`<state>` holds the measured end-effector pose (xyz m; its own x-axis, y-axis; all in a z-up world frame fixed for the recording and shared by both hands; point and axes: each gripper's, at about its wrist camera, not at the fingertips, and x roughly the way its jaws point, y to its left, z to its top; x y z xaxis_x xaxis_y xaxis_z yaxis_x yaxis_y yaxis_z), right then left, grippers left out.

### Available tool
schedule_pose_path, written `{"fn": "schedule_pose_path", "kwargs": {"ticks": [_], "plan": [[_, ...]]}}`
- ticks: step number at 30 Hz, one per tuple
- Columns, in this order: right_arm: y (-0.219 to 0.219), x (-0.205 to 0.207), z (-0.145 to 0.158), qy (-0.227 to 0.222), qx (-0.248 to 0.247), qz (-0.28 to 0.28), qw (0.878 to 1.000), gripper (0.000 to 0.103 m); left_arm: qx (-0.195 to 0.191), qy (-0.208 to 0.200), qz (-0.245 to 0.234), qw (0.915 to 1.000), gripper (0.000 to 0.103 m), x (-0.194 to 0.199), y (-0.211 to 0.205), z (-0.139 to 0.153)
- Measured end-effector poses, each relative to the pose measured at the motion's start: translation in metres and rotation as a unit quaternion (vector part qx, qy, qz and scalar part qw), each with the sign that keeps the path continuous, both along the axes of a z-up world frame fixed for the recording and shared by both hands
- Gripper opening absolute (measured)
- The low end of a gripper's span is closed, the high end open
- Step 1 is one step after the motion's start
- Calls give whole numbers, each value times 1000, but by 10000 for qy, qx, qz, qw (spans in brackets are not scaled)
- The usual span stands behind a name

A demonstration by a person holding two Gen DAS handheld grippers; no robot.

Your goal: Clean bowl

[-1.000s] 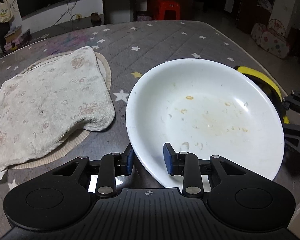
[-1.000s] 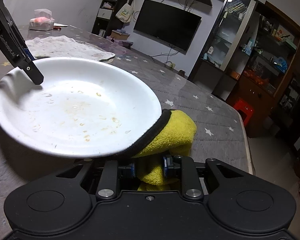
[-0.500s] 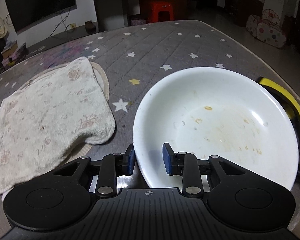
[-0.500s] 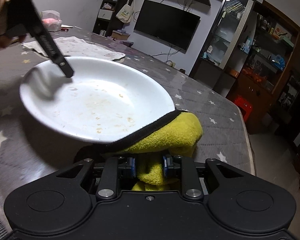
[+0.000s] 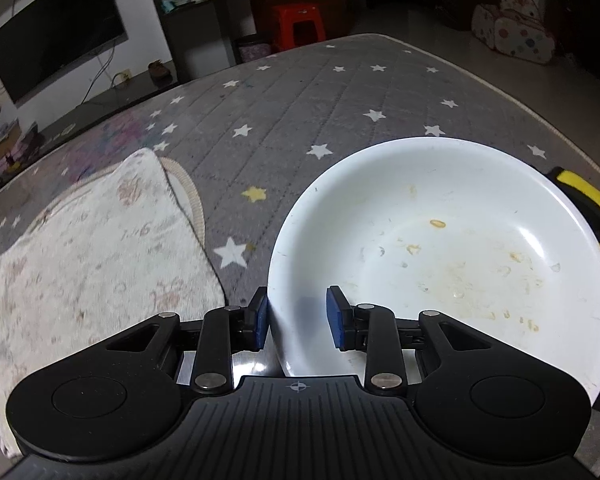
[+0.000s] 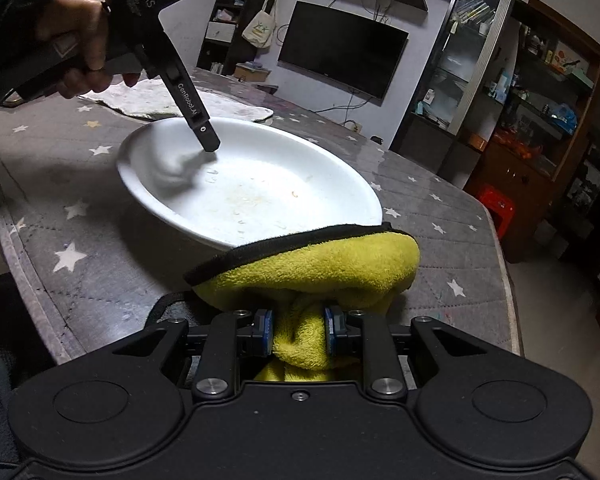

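A white bowl (image 5: 440,248) with dried food stains rests on the grey star-patterned table; it also shows in the right wrist view (image 6: 252,184). My left gripper (image 5: 296,320) is open, its jaws straddling the bowl's near rim, one pad inside and one outside, with a gap to the rim. It shows as a black tool in the right wrist view (image 6: 206,138). My right gripper (image 6: 298,332) is shut on a yellow cloth (image 6: 320,268) with a black edge, held at the bowl's near rim. The cloth peeks past the bowl in the left wrist view (image 5: 588,196).
A pale patterned towel (image 5: 92,248) lies on a round mat (image 5: 188,196) left of the bowl. The table edge (image 5: 580,148) runs close behind the bowl. A TV, shelves and a red stool (image 5: 296,24) stand beyond the table.
The bowl has tilted back down towards the table. The right gripper and yellow cloth have drawn back from under the rim. The left gripper still straddles the rim.
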<state>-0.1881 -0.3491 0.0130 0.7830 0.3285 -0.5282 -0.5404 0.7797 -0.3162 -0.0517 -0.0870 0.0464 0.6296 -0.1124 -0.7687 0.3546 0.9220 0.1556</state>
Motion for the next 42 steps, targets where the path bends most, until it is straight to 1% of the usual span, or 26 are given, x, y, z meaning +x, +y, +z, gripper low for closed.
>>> {"fn": "schedule_pose_path", "kwargs": {"ticks": [5, 8, 10, 15, 18, 21, 27, 29, 36, 42], "plan": [[1, 20, -1, -24, 28, 35, 10000, 25, 99, 44, -164, 9998, 32, 8, -2, 0], [3, 24, -2, -62, -7, 76, 10000, 25, 165, 49, -246, 9995, 33, 9, -2, -1], [4, 25, -4, -82, -34, 104, 9999, 25, 175, 54, -274, 9995, 33, 9, -2, -1], [3, 46, -3, -182, -199, 249, 9993, 25, 188, 55, -308, 9993, 35, 10, -2, -3], [1, 60, -3, -211, -254, 335, 9989, 25, 155, 72, -310, 9994, 36, 10, -1, -3], [-3, 65, -5, -240, -324, 418, 9983, 25, 116, 86, -297, 9995, 37, 11, -1, -4], [-5, 87, -5, -206, -234, 461, 9985, 25, -82, 87, -60, 9999, 38, 8, 3, -4], [-4, 86, -6, -216, -254, 449, 9984, 25, -169, 101, 45, 9998, 38, 5, 6, -3], [-3, 83, -4, -222, -254, 351, 9988, 25, -296, 70, 320, 9990, 38, -12, 15, 2], [-4, 84, -2, -147, -206, 218, 9994, 27, -552, 199, 550, 9968, 38, -30, 19, 1]]}}
